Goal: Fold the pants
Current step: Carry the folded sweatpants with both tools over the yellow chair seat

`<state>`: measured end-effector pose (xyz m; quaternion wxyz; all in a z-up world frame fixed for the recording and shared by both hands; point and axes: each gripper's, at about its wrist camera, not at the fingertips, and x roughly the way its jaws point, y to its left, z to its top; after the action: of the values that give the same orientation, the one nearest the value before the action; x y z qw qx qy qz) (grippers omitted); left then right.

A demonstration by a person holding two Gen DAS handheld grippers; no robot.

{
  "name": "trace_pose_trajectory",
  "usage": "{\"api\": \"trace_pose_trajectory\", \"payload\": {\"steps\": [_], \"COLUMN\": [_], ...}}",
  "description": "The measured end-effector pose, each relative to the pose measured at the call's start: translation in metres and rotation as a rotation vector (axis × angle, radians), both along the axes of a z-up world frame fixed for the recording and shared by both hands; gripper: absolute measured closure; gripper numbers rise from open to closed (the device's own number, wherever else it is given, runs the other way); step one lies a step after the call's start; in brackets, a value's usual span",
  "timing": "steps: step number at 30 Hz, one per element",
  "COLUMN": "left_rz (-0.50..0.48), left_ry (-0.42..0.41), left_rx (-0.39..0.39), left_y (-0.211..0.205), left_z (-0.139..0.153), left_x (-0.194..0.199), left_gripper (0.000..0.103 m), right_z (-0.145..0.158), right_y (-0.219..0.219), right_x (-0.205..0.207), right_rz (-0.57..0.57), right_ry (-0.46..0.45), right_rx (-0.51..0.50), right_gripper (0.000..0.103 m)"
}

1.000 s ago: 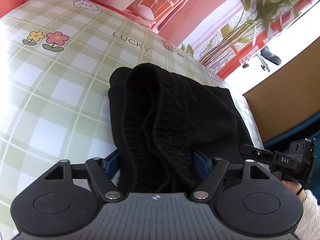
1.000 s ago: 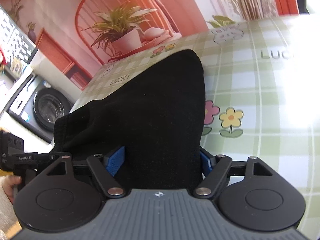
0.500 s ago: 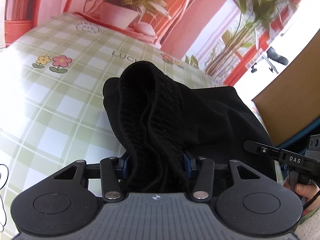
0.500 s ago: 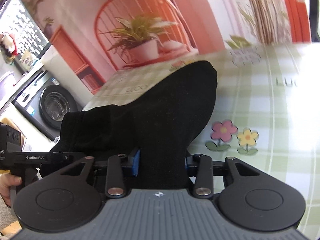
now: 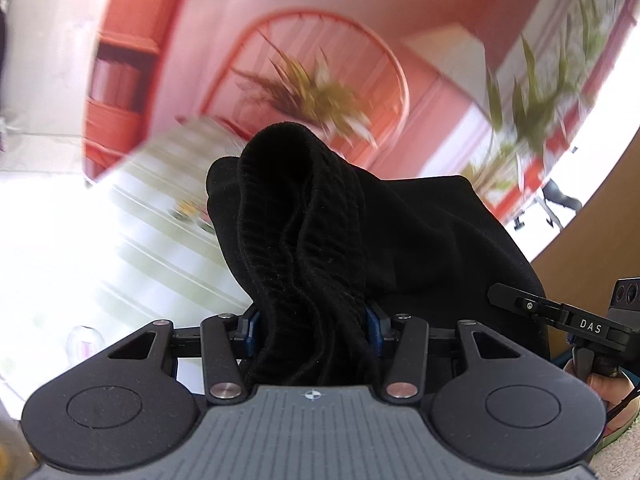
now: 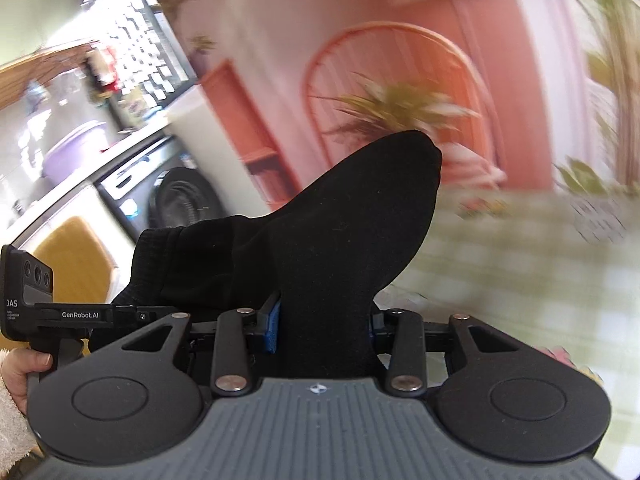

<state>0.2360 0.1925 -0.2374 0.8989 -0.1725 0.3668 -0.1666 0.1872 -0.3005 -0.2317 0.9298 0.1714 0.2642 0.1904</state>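
Pants [image 5: 320,240] clamped by left hand-held gripper [image 5: 312,320] and right hand-held gripper [image 6: 324,328], green checked tablecloth [image 6: 520,264], pink backdrop [image 5: 400,20]

Pink wall [image 6: 280,20], washing machine [image 6: 176,196], checked green tablecloth [image 6: 540,264], all blurred.

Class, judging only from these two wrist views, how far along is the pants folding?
Done: both claws have a grip on the black pants. In hand: the left claw pinches the ribbed waistband, the right claw smoother cloth, apparently raised above the checked tablecloth. Left: no finished fold shows; laying flat and folding remain.
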Motion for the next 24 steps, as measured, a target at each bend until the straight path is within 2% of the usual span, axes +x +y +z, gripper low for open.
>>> {"api": "trace_pose_trajectory", "payload": {"steps": [6, 11, 14, 19, 24], "left_rz": [0.125, 0.251, 0.341, 0.501, 0.658], "left_ry": [-0.065, -0.096, -0.095, -0.060, -0.007], "left_rx": [0.027, 0.077, 0.107, 0.159, 0.176], "left_y": [0.081, 0.163, 0.215, 0.295, 0.364], "left_z": [0.051, 0.090, 0.102, 0.102, 0.076], "left_x": [-0.055, -0.118, -0.160, -0.226, -0.281], "left_gripper": [0.052, 0.052, 0.052, 0.052, 0.052], "right_z": [0.043, 0.068, 0.076, 0.073, 0.046], "right_y": [0.083, 0.179, 0.248, 0.376, 0.496], "right_x": [0.007, 0.017, 0.026, 0.043, 0.064], "right_rz": [0.128, 0.270, 0.370, 0.541, 0.705], "right_ry": [-0.080, -0.116, -0.118, -0.082, -0.028], "right_rx": [-0.018, 0.008, 0.024, 0.038, 0.007], "right_gripper": [0.064, 0.064, 0.064, 0.064, 0.064]}}
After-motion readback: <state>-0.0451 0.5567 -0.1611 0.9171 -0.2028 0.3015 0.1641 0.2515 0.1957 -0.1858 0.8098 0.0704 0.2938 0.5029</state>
